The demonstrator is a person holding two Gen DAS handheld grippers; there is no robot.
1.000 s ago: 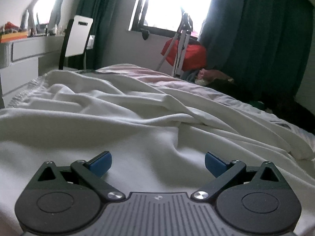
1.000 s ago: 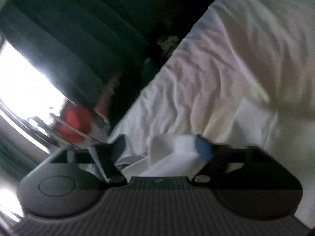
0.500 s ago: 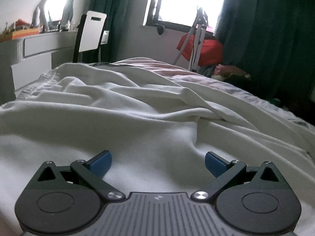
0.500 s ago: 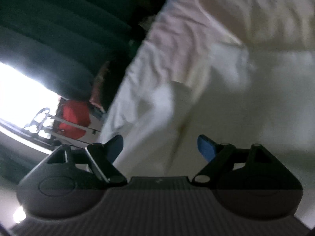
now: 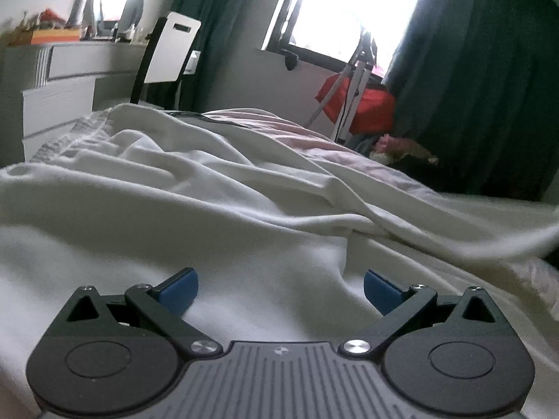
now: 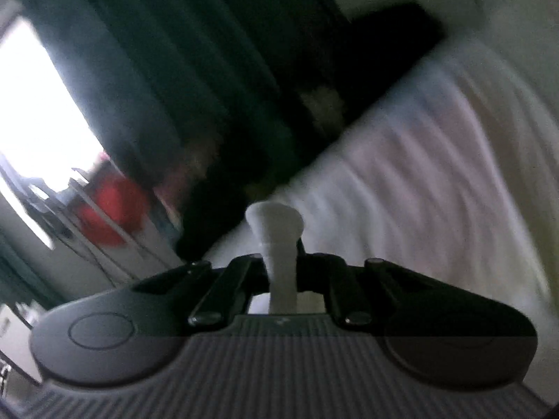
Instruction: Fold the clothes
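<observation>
Right wrist view: right tool (image 6: 281, 262) clamped on white garment (image 6: 276, 223).

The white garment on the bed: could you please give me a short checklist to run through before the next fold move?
1. Right gripper clamped on a pinch of the white garment: ok.
2. Left gripper gripping fabric: not ok, jaws wide apart over the cloth, nothing between them.
3. Garment lying flat: not ok, long ridges and creases run across it.
4. Which part the right gripper holds, sleeve or hem: cannot tell, that view is blurred.
5. Bed sheet caught in the pinch: cannot tell.
</observation>
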